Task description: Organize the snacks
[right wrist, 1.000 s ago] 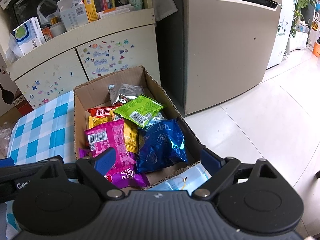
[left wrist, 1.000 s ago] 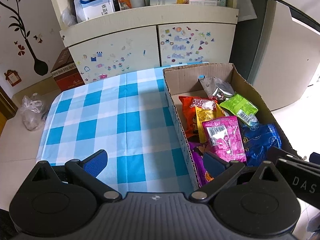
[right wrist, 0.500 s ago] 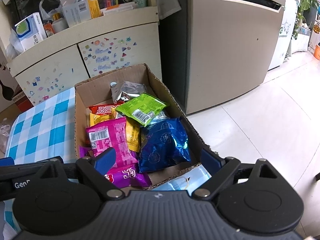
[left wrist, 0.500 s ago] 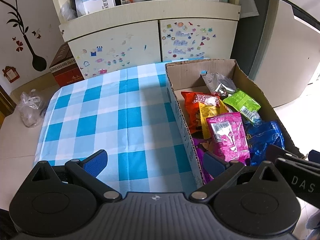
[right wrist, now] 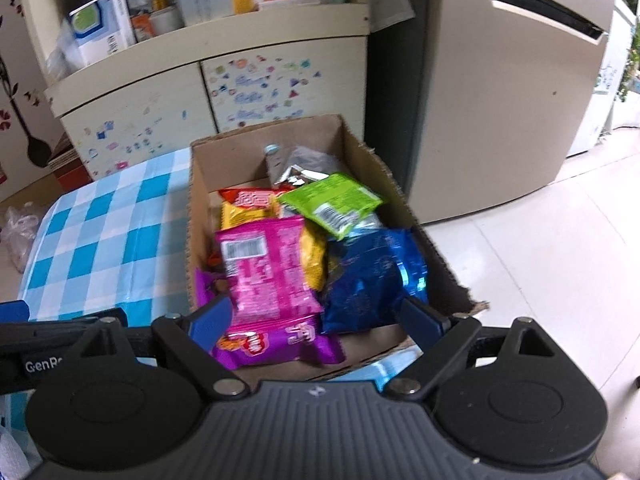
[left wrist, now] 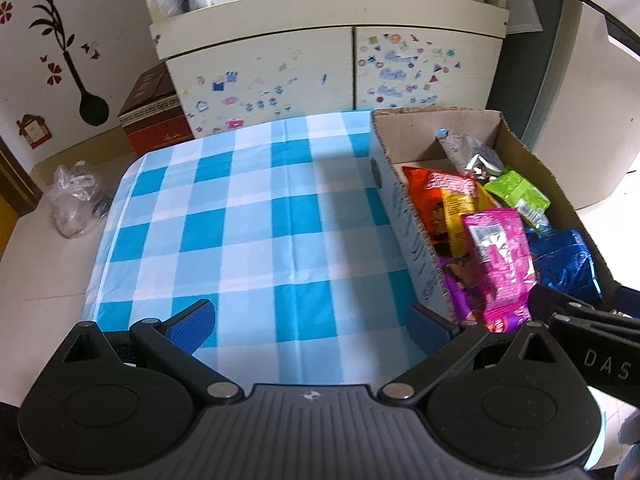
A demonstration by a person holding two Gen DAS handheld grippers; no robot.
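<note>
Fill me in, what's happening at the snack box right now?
Nothing is held yet. The cardboard box sits on the checked cloth, full of snack packs: a pink pack on top, a blue bag beside it, a green pack farther back. The right claw hangs open over the box's near end, above the pink pack and blue bag. The left claw is open over bare cloth next to the box.

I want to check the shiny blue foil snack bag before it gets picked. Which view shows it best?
The right wrist view: the shiny blue foil snack bag lies nearly whole in the cardboard box. The left wrist view shows it partly hidden behind the pink packet.
</note>
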